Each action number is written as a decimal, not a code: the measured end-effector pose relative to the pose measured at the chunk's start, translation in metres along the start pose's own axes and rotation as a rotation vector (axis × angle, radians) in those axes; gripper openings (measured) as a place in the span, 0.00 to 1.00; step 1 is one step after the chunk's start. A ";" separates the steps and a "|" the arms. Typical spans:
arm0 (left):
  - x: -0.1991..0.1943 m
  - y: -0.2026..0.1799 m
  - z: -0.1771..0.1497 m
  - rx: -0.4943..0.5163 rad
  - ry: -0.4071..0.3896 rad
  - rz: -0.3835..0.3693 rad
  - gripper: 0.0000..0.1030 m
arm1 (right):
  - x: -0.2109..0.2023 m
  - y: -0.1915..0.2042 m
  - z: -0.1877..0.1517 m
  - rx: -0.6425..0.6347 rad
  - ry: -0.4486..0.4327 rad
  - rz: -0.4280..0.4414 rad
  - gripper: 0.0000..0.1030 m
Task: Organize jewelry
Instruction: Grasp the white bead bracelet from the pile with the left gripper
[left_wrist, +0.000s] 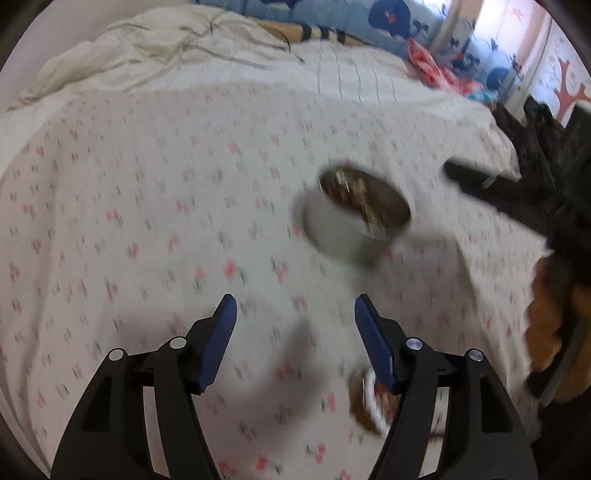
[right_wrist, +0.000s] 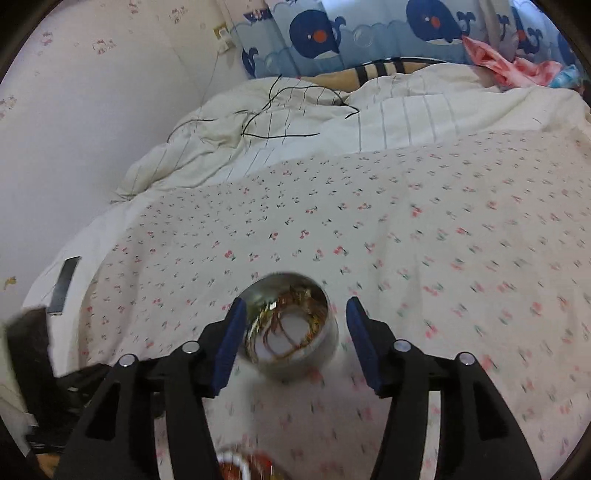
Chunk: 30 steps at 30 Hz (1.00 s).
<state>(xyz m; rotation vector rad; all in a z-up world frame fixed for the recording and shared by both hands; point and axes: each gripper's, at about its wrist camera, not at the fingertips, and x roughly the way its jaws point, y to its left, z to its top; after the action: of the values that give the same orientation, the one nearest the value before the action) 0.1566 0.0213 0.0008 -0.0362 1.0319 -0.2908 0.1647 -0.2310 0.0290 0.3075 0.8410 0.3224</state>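
Open floral bedspread (right_wrist: 369, 229) all around the metal tin (right_wrist: 291, 328); rumpled duvet (right_wrist: 295, 122) beyond.

Tin (right_wrist: 291, 326) on bedspread (right_wrist: 406, 240), jewelry (right_wrist: 295, 317) inside; bracelet (right_wrist: 240, 466) nearer; duvet (right_wrist: 295, 122) behind; curtain (right_wrist: 351, 33) farthest back.

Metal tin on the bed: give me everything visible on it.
The metal tin is a small round, lidless container with shiny silver walls, resting on the floral bedsheet. It appears tilted, its mouth facing the right wrist camera. Inside lies a tangle of gold and reddish chains over a pale bottom. It sits between the open jaws of the right gripper, the left pad close to its rim; contact is unclear. The left wrist view shows it blurred.
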 end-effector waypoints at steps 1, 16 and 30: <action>0.002 -0.004 -0.011 0.014 0.022 -0.014 0.61 | -0.009 -0.001 -0.009 -0.007 0.007 -0.004 0.56; 0.005 -0.026 -0.075 0.046 0.072 -0.072 0.61 | -0.034 0.007 -0.111 -0.112 0.217 0.003 0.56; 0.006 -0.038 -0.079 0.095 0.053 -0.114 0.11 | -0.018 0.037 -0.131 -0.222 0.338 0.126 0.55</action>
<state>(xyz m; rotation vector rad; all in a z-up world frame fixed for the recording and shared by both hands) 0.0839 -0.0085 -0.0385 -0.0021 1.0694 -0.4463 0.0476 -0.1865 -0.0265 0.0985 1.1093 0.5920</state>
